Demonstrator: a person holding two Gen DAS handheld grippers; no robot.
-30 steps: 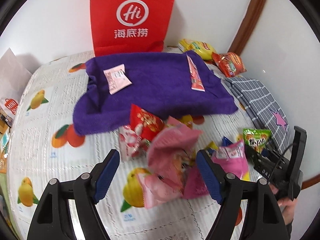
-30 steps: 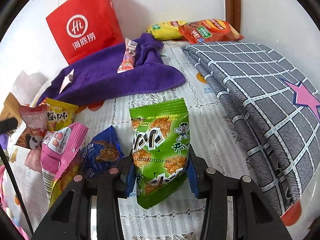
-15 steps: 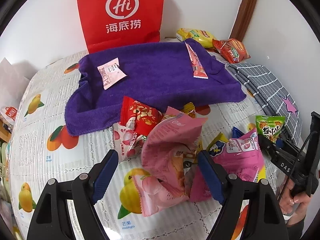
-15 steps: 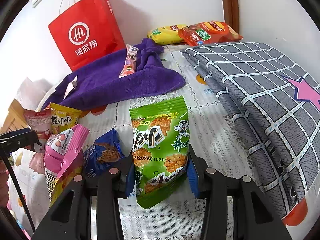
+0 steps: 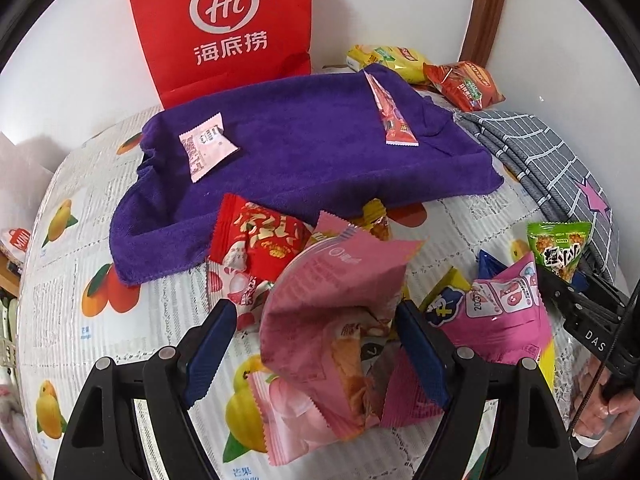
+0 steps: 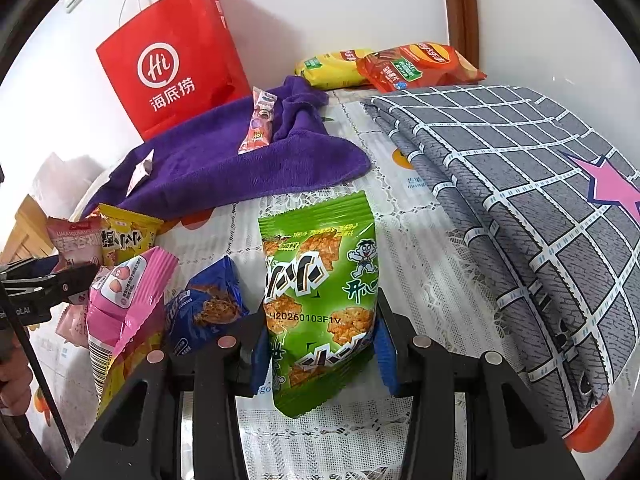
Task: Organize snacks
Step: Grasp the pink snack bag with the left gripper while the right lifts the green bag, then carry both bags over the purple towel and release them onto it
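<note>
My right gripper (image 6: 320, 354) is shut on a green snack packet (image 6: 320, 296) and holds it upright; the packet also shows in the left wrist view (image 5: 560, 250). My left gripper (image 5: 316, 350) is open, its jaws wide on either side of a pink snack bag (image 5: 332, 312) in a pile of packets. A purple towel (image 5: 304, 152) lies beyond the pile with a pale pink sachet (image 5: 204, 150) and a long red stick packet (image 5: 390, 114) on it. The towel also shows in the right wrist view (image 6: 224, 164).
A red paper bag (image 5: 224, 28) stands against the wall behind the towel. Yellow and red chip bags (image 6: 384, 66) lie in the back corner. A folded grey checked cloth (image 6: 520, 200) lies on the right. Blue, pink and yellow packets (image 6: 160, 292) lie left of my right gripper.
My left gripper has moved forward over the pile, so the pink bag now sits between its open jaws. My right gripper has kept hold of the green packet and barely moved.
</note>
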